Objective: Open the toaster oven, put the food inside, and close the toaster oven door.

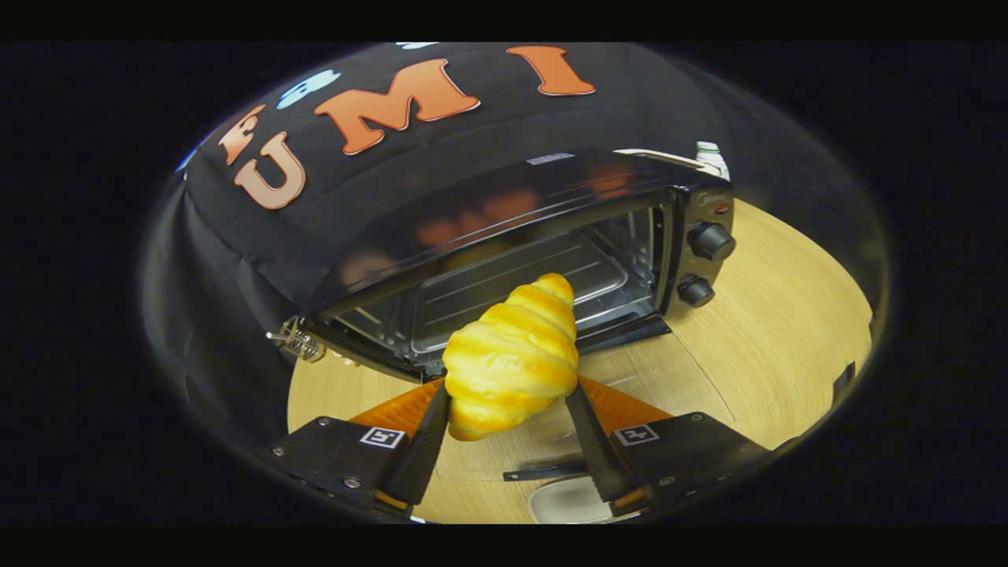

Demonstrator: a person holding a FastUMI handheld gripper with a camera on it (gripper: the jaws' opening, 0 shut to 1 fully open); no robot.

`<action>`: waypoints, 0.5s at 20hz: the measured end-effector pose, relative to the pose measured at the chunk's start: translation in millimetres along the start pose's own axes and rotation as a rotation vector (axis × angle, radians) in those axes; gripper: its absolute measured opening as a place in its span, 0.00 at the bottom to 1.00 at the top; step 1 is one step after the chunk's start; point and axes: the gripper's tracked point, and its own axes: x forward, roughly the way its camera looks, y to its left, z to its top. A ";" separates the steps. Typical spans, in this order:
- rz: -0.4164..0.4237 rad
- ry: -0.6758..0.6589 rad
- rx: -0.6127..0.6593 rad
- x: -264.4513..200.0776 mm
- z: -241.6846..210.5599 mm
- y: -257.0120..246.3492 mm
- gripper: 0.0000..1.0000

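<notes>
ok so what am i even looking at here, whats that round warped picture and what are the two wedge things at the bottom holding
The picture comes from a wide-angle camera that rides on a hand-held two-finger gripper, which a person carries; there is no robot arm. The lens bends everything, hence the round, warped look. The two wedges at the bottom are the gripper's fingers, seen from behind. They are closed on a glossy golden-yellow croissant, one finger pressing each side, and hold it up above the light wooden table. Just beyond the croissant stands a black toaster oven with two round knobs on its right side. Its door looks already open, and a metal tray shows inside. So the food is being carried toward the opening. Near the fingers, low on the table, lies a pale flat thing I cannot identify.
</notes>
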 end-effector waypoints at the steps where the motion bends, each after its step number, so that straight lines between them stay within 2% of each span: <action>1: 0.011 0.001 0.017 3.5 1.3 1.2 0.81; 6: 0.095 -0.005 0.115 19.7 8.3 16.9 0.81; 10: 0.128 0.002 0.180 31.8 13.7 24.9 0.81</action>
